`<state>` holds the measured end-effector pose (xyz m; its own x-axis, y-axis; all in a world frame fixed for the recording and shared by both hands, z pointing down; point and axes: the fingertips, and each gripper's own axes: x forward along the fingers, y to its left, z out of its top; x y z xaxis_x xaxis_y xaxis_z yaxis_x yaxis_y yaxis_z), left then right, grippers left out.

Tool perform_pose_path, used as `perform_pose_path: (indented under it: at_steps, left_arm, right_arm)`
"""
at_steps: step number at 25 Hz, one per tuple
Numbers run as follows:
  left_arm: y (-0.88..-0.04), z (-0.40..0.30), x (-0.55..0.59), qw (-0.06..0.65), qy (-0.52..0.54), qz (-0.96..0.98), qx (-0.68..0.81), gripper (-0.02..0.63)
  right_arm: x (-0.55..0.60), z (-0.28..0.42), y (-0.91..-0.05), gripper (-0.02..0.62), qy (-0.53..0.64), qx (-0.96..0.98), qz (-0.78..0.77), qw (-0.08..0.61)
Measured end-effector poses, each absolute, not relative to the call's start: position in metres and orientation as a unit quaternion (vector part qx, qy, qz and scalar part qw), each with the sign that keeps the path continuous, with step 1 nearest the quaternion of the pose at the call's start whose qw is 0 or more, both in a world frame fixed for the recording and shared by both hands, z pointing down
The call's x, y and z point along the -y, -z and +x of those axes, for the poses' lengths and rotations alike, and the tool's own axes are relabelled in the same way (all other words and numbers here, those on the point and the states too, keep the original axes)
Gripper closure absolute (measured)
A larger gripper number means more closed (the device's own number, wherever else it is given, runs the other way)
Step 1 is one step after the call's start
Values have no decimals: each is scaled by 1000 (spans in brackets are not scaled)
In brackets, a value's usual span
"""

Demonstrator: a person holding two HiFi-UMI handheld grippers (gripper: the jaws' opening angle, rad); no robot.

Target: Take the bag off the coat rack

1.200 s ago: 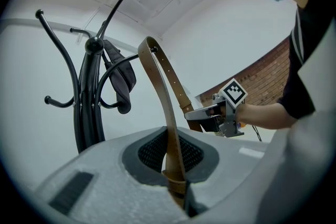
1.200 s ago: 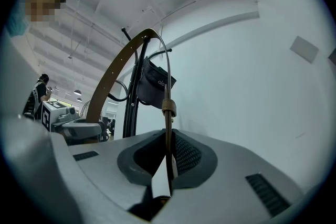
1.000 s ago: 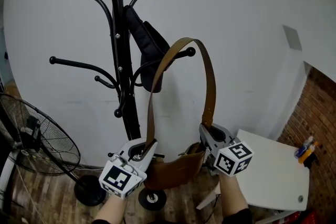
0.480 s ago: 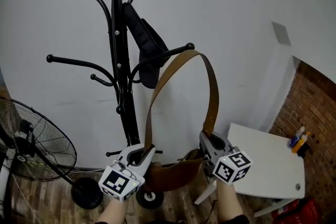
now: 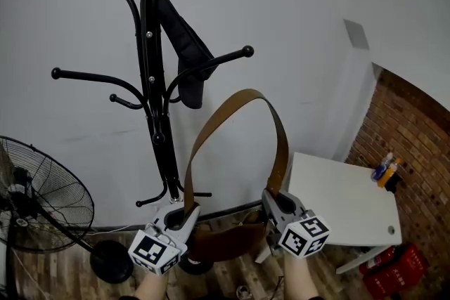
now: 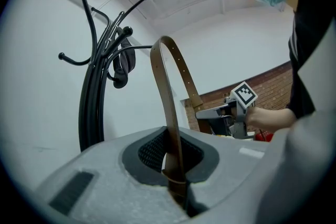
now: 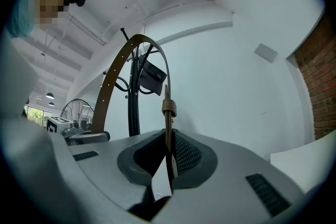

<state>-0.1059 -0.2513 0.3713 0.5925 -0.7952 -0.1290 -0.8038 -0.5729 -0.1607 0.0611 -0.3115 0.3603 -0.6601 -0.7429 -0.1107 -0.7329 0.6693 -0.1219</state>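
The brown leather bag (image 5: 225, 239) hangs between my two grippers by its strap (image 5: 242, 93). The strap's arch sits below and clear of the ball-tipped hook (image 5: 246, 51) of the black coat rack (image 5: 149, 81). My left gripper (image 5: 186, 213) is shut on the strap's left leg, which runs up from between the pads in the left gripper view (image 6: 170, 107). My right gripper (image 5: 271, 197) is shut on the strap's right leg (image 7: 167, 128), just under a metal loop. The bag's lower part is hidden behind the grippers.
A black pouch (image 5: 184, 60) still hangs on the rack. A standing fan (image 5: 42, 200) is at the lower left. At the right stands a white table (image 5: 344, 200), with small bottles (image 5: 385, 171) on its far corner and a red basket (image 5: 387, 270) under it. A brick wall lies beyond.
The strap's arch has come off the ball-tipped hook and dropped below it. Both grippers and the bag have moved down and away from the rack.
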Motion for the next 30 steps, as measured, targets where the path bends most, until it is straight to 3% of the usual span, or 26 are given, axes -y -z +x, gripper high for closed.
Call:
perform_pose_path:
  at_steps: [30]
  left_arm:
    - [-449,-129,170,43,8,-909,-415,592]
  right_arm:
    - [203,50,-448,568,92,-878,-463,77]
